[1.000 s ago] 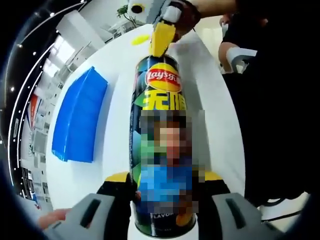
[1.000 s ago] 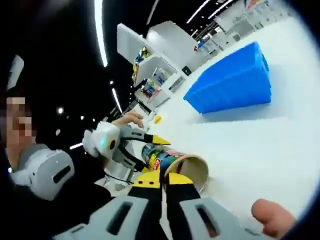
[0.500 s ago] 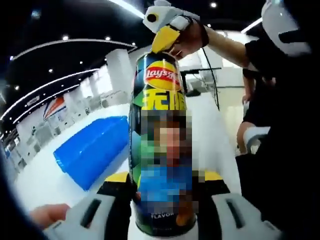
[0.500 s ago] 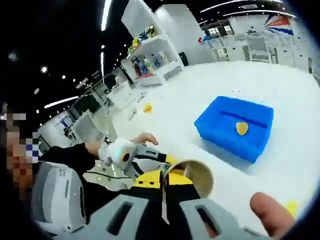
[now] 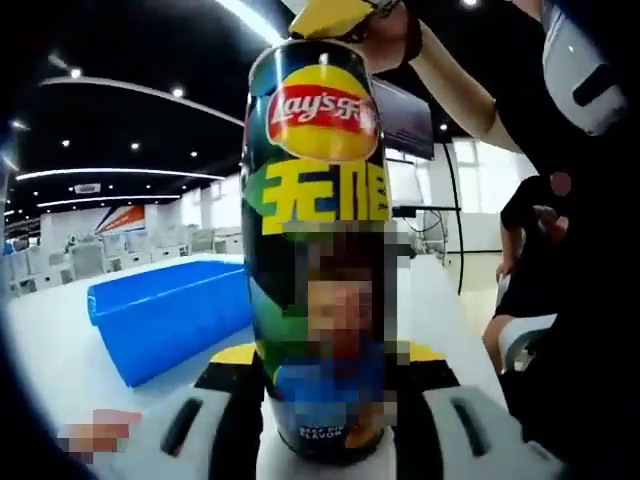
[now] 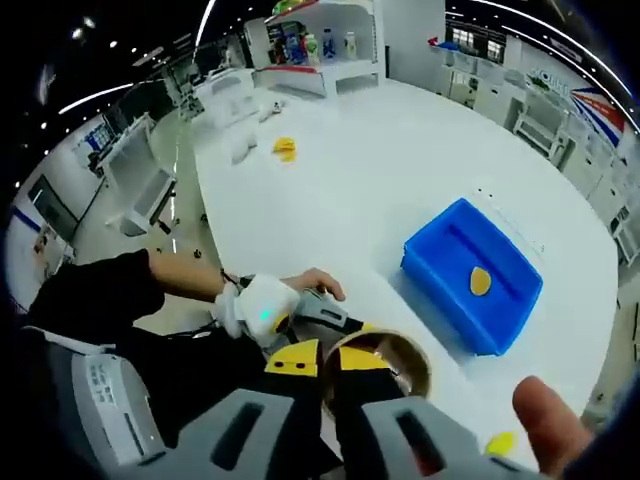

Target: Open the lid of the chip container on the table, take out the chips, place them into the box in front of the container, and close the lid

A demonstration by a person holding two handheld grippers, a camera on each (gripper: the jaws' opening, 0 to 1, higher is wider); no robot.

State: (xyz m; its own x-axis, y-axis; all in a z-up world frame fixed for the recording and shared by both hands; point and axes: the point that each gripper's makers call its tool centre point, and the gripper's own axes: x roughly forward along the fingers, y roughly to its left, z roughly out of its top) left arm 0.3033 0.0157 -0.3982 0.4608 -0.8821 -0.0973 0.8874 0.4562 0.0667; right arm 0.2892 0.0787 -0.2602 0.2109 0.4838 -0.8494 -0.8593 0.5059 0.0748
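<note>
Two grippers on one Lay's chip can (image 5: 315, 250). White table (image 6: 400, 160) largest; on it a blue box (image 6: 472, 273) w/ one chip (image 6: 481, 281) lying inside, box beyond the can's open mouth in right gripper view. In left gripper view box (image 5: 170, 310) sits left of can, on table. Can stands upright betw. left gripper (image 5: 318, 400) jaws, clamped near its base, lid off. Right gripper (image 6: 318, 362) at can's open rim (image 6: 380, 345), yellow tips pinched narrow on the rim edge; seen at can top in left gripper view (image 5: 330, 15). Small yellow bits on table far side (image 6: 285, 148) and near edge (image 6: 500, 443).
</note>
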